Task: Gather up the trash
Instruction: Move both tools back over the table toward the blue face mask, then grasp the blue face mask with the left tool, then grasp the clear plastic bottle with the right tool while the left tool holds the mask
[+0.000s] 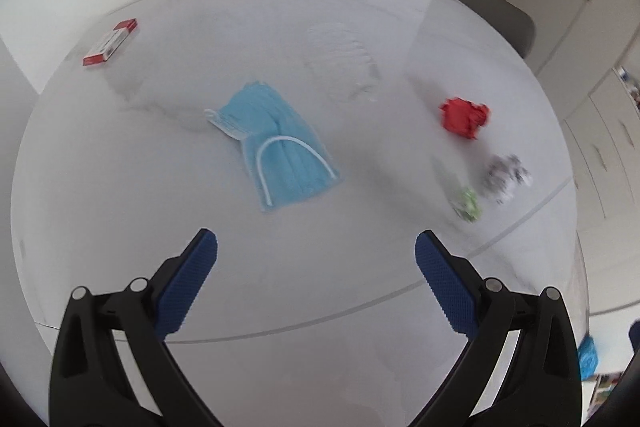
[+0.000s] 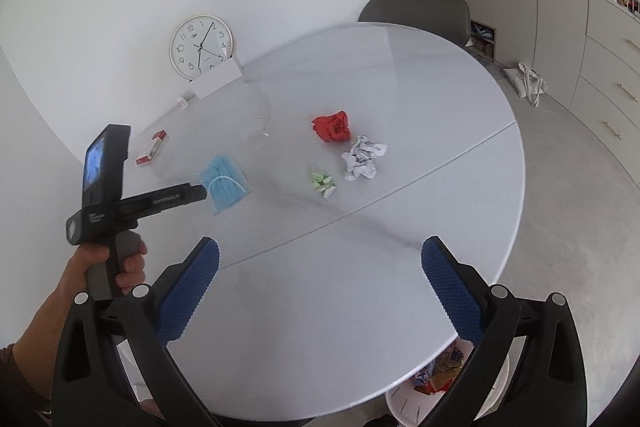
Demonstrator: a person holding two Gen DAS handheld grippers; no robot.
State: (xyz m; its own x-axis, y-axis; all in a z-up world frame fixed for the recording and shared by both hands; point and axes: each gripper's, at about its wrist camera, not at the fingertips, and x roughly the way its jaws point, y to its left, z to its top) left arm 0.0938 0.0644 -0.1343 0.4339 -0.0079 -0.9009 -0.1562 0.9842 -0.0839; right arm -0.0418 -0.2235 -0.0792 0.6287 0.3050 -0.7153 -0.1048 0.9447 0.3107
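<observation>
A blue face mask (image 1: pixel 282 147) lies on the round white table (image 1: pixel 160 211), just ahead of my open, empty left gripper (image 1: pixel 316 247). To the right lie a red crumpled paper (image 1: pixel 466 117), a white crumpled paper (image 1: pixel 506 179) and a green wrapper (image 1: pixel 468 203). In the right wrist view my right gripper (image 2: pixel 320 255) is open and empty above the table's near part. Ahead of it lie the mask (image 2: pixel 224 183), red paper (image 2: pixel 332 127), white paper (image 2: pixel 362 161) and green wrapper (image 2: pixel 323 183). The left gripper tool (image 2: pixel 120 203) hovers beside the mask.
A red and white box (image 1: pixel 110 42) lies at the table's far left. A clock (image 2: pixel 201 46) and a white card (image 2: pixel 216 79) stand at the back. A grey chair (image 2: pixel 416 14) is behind the table. A white bin with trash (image 2: pixel 436 387) sits below the near edge.
</observation>
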